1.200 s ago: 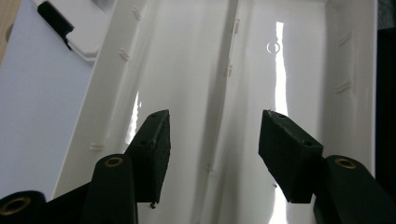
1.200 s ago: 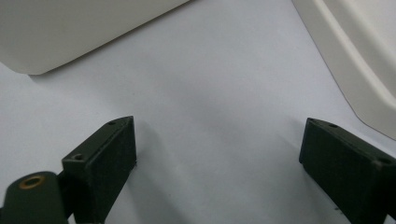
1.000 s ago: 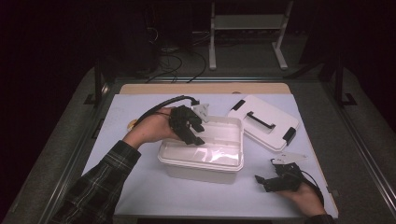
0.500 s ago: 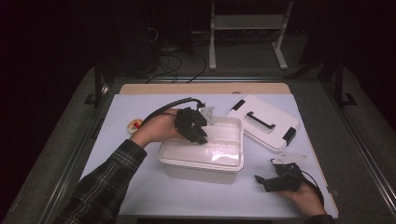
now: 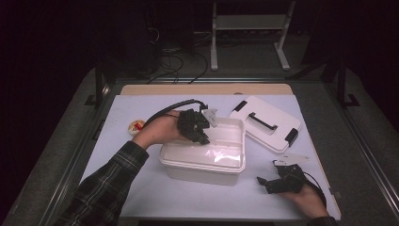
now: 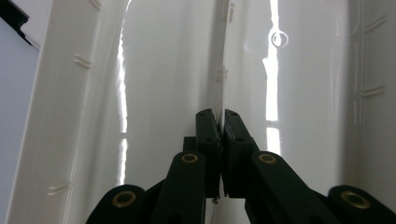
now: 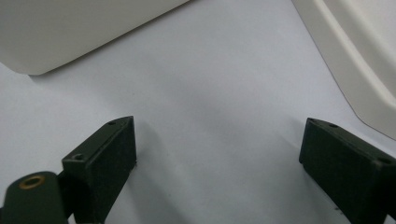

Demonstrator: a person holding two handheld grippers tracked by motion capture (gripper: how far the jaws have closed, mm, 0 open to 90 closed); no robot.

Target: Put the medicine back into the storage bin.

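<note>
An open white plastic box (image 5: 226,162) stands mid-table. My left gripper (image 5: 201,136) reaches down into its back left part. In the left gripper view the jaws have just been closing and the left gripper (image 6: 222,116) is now shut on a thin white upright plate (image 6: 220,70) seen edge-on inside the glossy box (image 6: 154,70). My right gripper (image 5: 266,183) rests on the table at the front right, held by a hand. Seen from its own camera, the right gripper (image 7: 219,140) stands open over bare tabletop, with the box's side (image 7: 84,28) ahead.
The box's white lid (image 5: 266,123) with black handle and latches lies flat at the back right, and its edge (image 7: 355,70) is near the right gripper. A small red and white object (image 5: 136,125) sits left of the left hand. The pale blue mat (image 5: 141,188) covers the table.
The left gripper has shifted slightly toward the box's back left part and sits lower in it. The right hand has not moved.
</note>
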